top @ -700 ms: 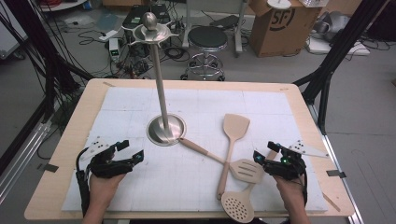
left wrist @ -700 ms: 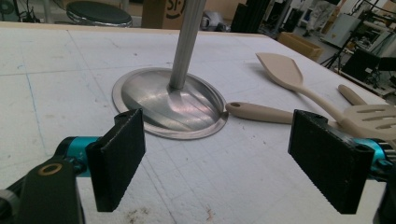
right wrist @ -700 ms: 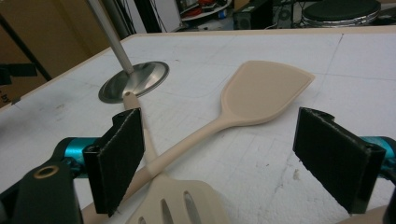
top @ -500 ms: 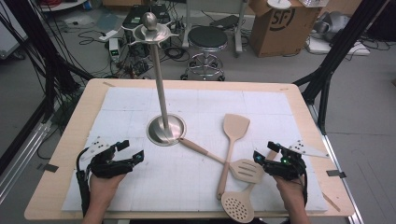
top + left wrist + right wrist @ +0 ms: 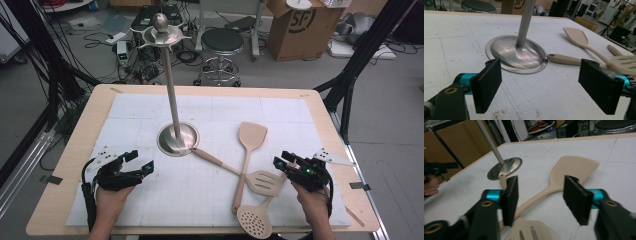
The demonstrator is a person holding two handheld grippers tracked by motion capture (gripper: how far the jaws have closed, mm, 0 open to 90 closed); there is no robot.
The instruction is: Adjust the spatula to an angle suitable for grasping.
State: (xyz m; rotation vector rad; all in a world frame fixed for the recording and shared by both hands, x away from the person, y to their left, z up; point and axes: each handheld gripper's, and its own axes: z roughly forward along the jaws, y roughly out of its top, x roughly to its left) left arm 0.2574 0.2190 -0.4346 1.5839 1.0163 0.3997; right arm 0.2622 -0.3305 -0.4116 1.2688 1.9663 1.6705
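Observation:
A metal utensil stand rises from a round base on the white mat, its hook ring at the top bare. Three beige utensils lie crossed at the right: a solid spatula, a slotted spatula whose handle reaches the base, and a perforated skimmer. My left gripper rests at the front left, open with nothing between its jaws, facing the base. My right gripper is open just right of the slotted spatula. The solid spatula's handle lies on the mat beyond its jaws.
The mat covers most of the wooden table. Behind the table stand a stool, a cardboard box and cables on the floor. Black frame posts flank both sides.

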